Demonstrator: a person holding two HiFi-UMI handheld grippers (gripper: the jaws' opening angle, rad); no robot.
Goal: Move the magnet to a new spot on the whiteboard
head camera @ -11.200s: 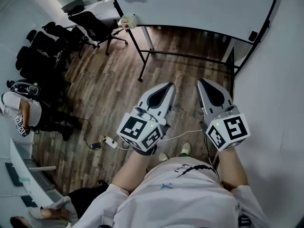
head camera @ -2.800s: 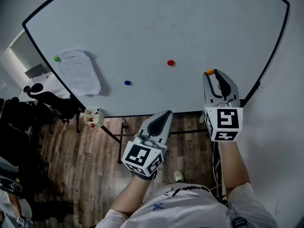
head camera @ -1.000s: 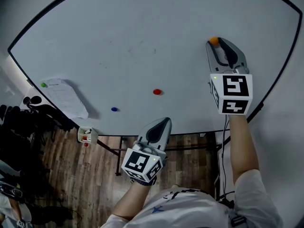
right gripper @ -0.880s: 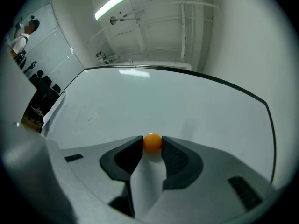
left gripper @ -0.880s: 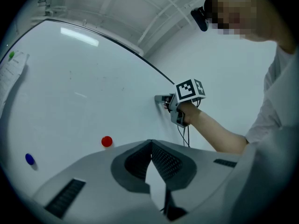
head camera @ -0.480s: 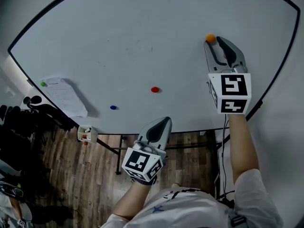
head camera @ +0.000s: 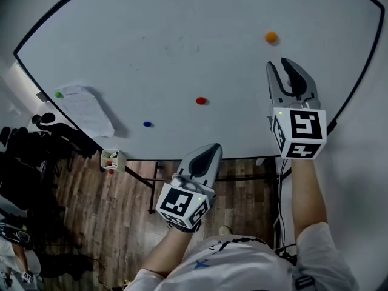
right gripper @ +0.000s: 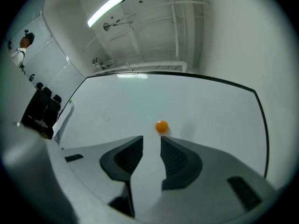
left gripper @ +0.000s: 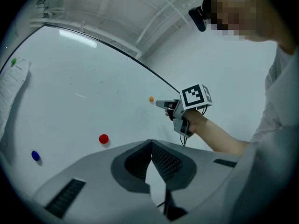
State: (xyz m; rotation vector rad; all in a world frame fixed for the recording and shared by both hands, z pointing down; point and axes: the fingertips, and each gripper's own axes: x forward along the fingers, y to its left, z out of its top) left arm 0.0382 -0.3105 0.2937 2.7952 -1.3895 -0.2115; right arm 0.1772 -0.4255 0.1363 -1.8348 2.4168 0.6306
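Pulled the right gripper (head camera: 279,64) back and down, away from the orange magnet (head camera: 271,37). Half a second back, had the tips right beside it; now well apart from it. Holding the jaws wide, with nothing between them, only bare board showing in the gap. Seems done on purpose: open wide so as not to drag the magnet along on the way out.

Left the magnet stuck to the whiteboard (head camera: 151,41), high on the right part, well above and to the right of the red magnet (head camera: 201,100). A few seconds back, sat lower, about level with the red one. So looks like a new spot, and the job looks just about finished.

Holding the left gripper (head camera: 213,147) low, near the bottom edge of the board, jaws pressed together at the tips and empty. Probably parked there just to stay out of the way.

About the magnet: small, round, bright orange, smooth like a button. Sticking on the board with no help, with a little soft shadow beside it. Not slipping, as far as can be seen. Easy to spot on the plain white. Also on the board, far off to the left: a blue magnet (head camera: 147,124), and a green magnet (head camera: 58,94) at the top of a paper sheet (head camera: 88,113).
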